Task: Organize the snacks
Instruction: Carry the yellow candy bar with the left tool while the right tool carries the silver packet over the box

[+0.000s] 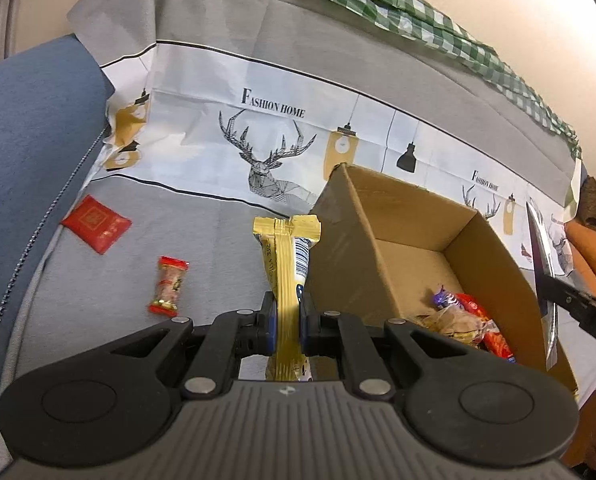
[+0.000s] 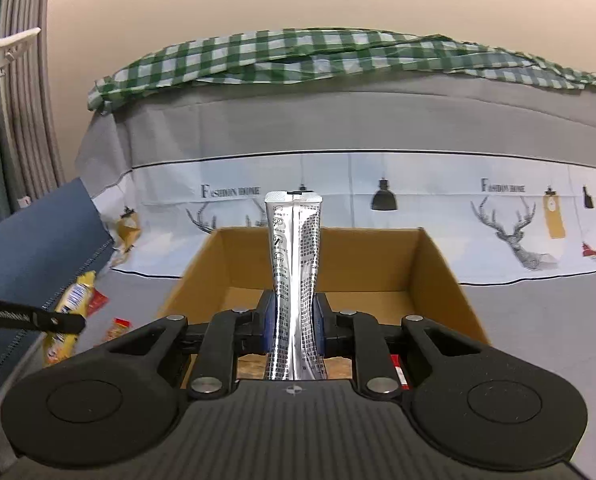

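Observation:
My left gripper is shut on a gold snack packet that sticks up just left of the open cardboard box. Several wrapped snacks lie in the box's near corner. My right gripper is shut on a silver snack packet, held upright over the near side of the cardboard box. In the left wrist view the silver packet and the right gripper's finger show at the box's right side. A red flat packet and a small red-ended candy lie on the grey cloth.
A grey cloth with a deer and lamp print covers the surface. A blue cushion lies at the left. A green checked cloth drapes along the back. The left gripper with its gold packet shows at the left in the right wrist view.

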`<state>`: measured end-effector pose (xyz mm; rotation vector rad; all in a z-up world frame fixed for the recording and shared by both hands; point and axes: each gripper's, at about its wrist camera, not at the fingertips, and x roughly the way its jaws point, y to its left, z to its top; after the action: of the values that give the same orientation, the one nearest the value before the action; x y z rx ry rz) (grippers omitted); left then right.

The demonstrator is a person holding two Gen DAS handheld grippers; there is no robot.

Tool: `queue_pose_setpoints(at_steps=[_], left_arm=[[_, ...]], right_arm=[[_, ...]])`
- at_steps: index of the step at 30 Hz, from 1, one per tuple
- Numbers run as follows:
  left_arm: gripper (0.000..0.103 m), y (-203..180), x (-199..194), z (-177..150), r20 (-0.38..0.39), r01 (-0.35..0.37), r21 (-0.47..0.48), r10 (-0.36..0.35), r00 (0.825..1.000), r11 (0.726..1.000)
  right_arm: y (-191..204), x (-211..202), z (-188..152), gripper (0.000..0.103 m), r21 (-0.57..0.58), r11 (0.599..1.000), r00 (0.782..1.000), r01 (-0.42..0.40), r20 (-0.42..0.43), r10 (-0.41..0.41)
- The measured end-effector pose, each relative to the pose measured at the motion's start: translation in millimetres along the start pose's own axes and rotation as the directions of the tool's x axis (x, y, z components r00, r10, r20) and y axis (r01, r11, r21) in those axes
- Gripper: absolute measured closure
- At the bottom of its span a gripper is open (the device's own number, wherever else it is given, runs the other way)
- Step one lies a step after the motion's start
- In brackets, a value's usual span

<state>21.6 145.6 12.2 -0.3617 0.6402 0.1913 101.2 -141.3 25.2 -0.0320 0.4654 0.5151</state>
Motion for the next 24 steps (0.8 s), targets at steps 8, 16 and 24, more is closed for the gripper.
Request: queue_pose_setpoints(at_steps=[8, 16, 24], left_arm=[[0.092, -25, -6, 5, 0.114, 0.043, 0.049, -0.049, 0.992, 0.998], [0.092, -70, -7, 0, 0.171, 0.151, 0.143, -0.175, 0.970, 0.978], [0.092, -105, 1, -8, 0.176, 0.211, 0.224, -0.252, 0.951, 0.952]], right_arm=[[-27, -6, -8, 0.083, 0.016, 0.998, 0.998, 0.058, 0.000, -0.058], [-43, -6, -11, 0.083, 0.025, 0.994, 0.995, 0.103, -0.011, -0.103], [-44, -2, -13, 0.083, -0.001, 0.993, 0.992, 0.122, -0.022, -0.122]])
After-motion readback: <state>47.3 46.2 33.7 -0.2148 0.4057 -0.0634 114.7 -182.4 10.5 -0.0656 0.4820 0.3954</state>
